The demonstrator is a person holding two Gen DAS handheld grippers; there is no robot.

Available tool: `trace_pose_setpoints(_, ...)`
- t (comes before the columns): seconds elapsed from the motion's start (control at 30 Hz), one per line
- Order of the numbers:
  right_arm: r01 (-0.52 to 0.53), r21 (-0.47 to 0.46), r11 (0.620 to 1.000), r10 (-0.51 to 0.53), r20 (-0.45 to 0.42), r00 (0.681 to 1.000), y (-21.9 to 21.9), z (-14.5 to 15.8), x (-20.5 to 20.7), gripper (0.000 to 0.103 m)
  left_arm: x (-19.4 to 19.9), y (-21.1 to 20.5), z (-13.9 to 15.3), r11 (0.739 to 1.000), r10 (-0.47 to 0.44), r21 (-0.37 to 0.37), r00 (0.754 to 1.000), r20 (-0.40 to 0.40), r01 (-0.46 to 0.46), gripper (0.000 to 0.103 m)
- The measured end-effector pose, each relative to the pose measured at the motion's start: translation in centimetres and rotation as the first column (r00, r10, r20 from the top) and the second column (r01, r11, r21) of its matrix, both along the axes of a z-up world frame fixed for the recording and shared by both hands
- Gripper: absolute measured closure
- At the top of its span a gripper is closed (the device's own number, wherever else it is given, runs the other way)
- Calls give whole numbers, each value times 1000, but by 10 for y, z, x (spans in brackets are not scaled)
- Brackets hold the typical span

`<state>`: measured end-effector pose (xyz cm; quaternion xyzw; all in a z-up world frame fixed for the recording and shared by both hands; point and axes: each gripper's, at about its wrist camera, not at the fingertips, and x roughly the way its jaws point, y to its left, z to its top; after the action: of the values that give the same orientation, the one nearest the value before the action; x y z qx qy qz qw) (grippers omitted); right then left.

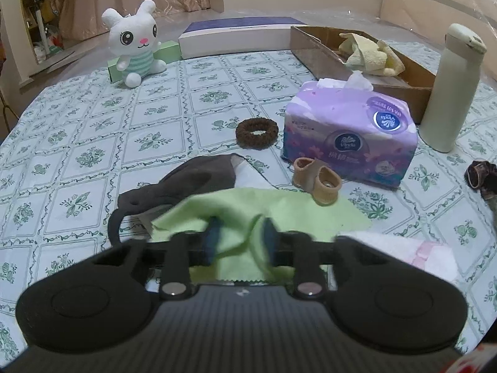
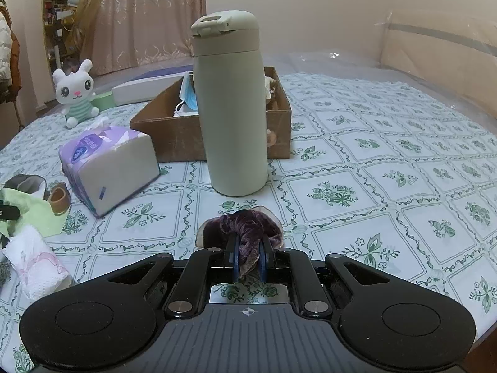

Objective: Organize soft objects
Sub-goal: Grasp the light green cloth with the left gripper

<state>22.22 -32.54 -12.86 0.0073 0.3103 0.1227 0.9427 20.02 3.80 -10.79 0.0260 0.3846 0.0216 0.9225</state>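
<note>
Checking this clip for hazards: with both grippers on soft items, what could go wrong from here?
1. The right gripper pinches the purple scrunchie just in front of the tall bottle; carrying it to the cardboard box behind could topple the bottle.
2. The left gripper has only a fold of the green cloth; the small brown shoes at its edge may get dragged.

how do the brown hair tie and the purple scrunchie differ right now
The brown hair tie lies flat and free on the tablecloth, a tidy open ring. The purple scrunchie is bunched up and pinched in the right gripper. The hair tie looks knitted and matte, the scrunchie velvety with a sheen. Both are soft fabric hair bands.
</note>
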Motion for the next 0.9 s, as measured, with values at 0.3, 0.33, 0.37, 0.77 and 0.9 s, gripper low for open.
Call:
trace_pose_setpoints(0.3, 0, 9, 1000, 0, 3, 1000, -2, 0, -3, 91, -22, 12, 16, 1000, -8, -27, 999, 43, 9, 100)
trace_pose_setpoints(0.33, 0, 10, 1000, 0, 3, 1000, -2, 0, -3, 91, -26, 15, 20, 1000, -6, -27, 999, 51, 8, 100)
trace_pose_setpoints(0.37, 0, 12, 1000, 0, 4, 1000, -2, 0, -4, 91, -31, 17, 24, 1000, -4, -27, 998, 57, 5, 100)
trace_pose_setpoints(0.77, -84, 43, 996, 83, 22, 996, 14, 22, -19, 91, -59, 39, 70, 998, 11, -61, 990, 144, -3, 100)
trace_pose_setpoints(0.9, -122, 66, 990, 118, 52, 992, 29, 42, -18, 91, -50, 30, 84, 996, -27, -82, 983, 184, 43, 100)
